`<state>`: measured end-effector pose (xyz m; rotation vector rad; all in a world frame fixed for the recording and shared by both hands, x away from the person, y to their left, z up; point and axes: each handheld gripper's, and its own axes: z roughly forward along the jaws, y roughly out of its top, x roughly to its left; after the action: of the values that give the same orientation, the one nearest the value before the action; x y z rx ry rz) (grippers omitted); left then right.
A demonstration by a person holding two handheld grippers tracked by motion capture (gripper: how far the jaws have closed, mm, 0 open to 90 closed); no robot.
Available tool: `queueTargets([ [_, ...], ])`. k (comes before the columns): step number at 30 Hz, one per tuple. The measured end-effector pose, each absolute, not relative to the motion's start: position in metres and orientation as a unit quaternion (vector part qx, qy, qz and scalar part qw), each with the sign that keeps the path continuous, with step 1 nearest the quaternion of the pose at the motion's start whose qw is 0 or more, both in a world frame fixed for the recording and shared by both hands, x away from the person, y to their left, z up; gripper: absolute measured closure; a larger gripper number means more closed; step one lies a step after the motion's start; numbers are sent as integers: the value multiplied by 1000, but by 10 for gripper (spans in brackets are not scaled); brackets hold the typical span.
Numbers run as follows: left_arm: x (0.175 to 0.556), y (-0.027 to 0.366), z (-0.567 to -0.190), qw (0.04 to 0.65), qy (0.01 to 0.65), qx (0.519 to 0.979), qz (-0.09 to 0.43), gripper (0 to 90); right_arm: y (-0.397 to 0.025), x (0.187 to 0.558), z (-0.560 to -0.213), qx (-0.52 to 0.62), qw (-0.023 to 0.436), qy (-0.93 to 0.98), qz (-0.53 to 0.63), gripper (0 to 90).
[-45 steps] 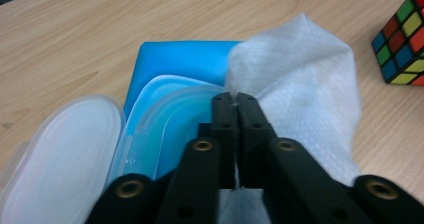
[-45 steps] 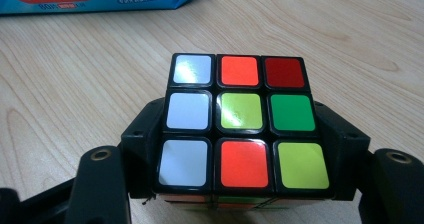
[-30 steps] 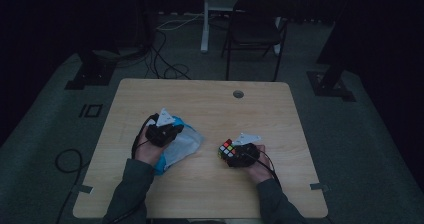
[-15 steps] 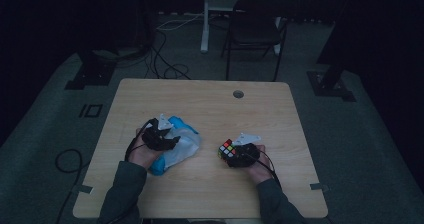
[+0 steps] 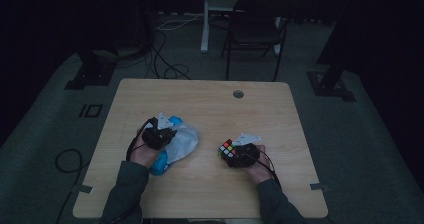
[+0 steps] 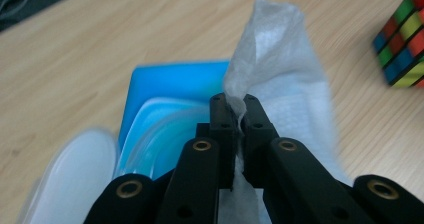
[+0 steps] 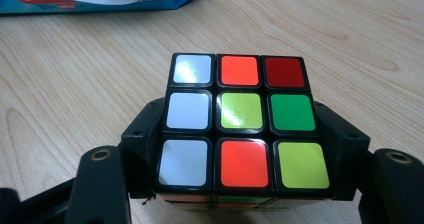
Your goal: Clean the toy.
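On the left of the bench (image 5: pixel 210 104), the left gripper (image 6: pixel 239 115) was clamped on a wipe (image 6: pixel 280 69), its jaws pinched together on a fold of the thin white sheet, which rose above them in a crumpled peak. The wipe looked soft and faintly quilted, limp enough to drape. Just behind it lay the pack (image 6: pixel 165 99), a flat blue pouch with a glossy film skin and a rounded plastic lid flap hanging open at its near end. Judging by this, the wipe was drawn out of the pack, or nearly so, but not yet put to use. To the right, well apart from the pack, the cube (image 7: pixel 240 124) sat on the pale wood-grain bench with the right gripper (image 7: pixel 240 149) closed on its two sides, black jaws pressed flat against them. Its top showed shiny square stickers in white, red, green and yellow on black plastic, scrambled. Wiping the cube seemed the likely remaining step, and it had not begun.
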<state>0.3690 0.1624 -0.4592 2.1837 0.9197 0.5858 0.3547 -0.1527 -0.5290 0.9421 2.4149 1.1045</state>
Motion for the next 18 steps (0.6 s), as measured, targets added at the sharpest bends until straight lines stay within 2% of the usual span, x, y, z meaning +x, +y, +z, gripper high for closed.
queueTargets([
  [6, 365, 149, -447, 381, 330, 835, 221, 880, -153, 354, -529, 328, 165, 845, 388, 339],
  [18, 348, 129, -433, 411, 288, 837, 219, 879, -148, 352, -529, 320, 172, 848, 387, 339],
])
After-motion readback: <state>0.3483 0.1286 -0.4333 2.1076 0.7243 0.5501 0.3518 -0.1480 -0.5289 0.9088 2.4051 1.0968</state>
